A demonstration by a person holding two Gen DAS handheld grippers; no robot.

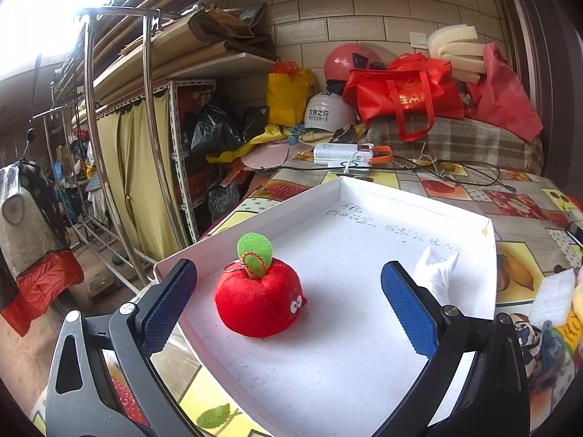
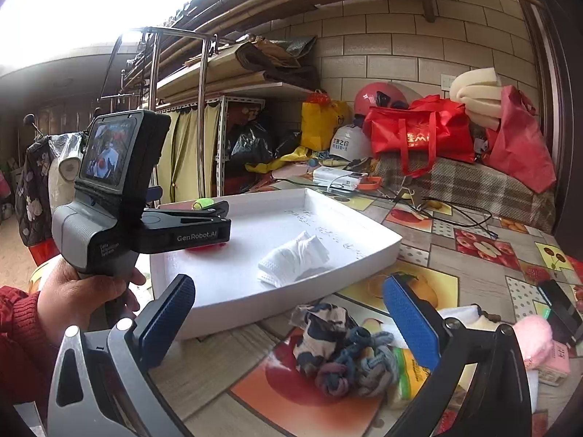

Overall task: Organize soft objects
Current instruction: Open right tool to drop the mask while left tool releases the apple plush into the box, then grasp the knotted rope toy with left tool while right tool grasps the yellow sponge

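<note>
A red plush apple (image 1: 260, 300) with a green leaf sits in the white tray (image 1: 328, 382), near its left rim. My left gripper (image 1: 288, 291) is open and empty, its blue pads either side of the apple. A white folded cloth (image 1: 435, 269) lies in the tray's right part; it also shows in the right wrist view (image 2: 295, 256). My right gripper (image 2: 289, 313) is open and empty above a bundle of patterned and blue-grey socks (image 2: 342, 349) on the table in front of the tray (image 2: 364, 255). The left gripper (image 2: 218, 215) hides most of the apple there.
A pink plush item (image 2: 535, 335), a yellow-green packet (image 2: 411, 367) and a black phone (image 2: 561, 306) lie at the right on the fruit-patterned tablecloth (image 2: 473, 247). Cables, a power bank (image 1: 342, 153), helmets and red bags (image 1: 404, 98) crowd the back. A clothes rack (image 1: 120, 127) stands left.
</note>
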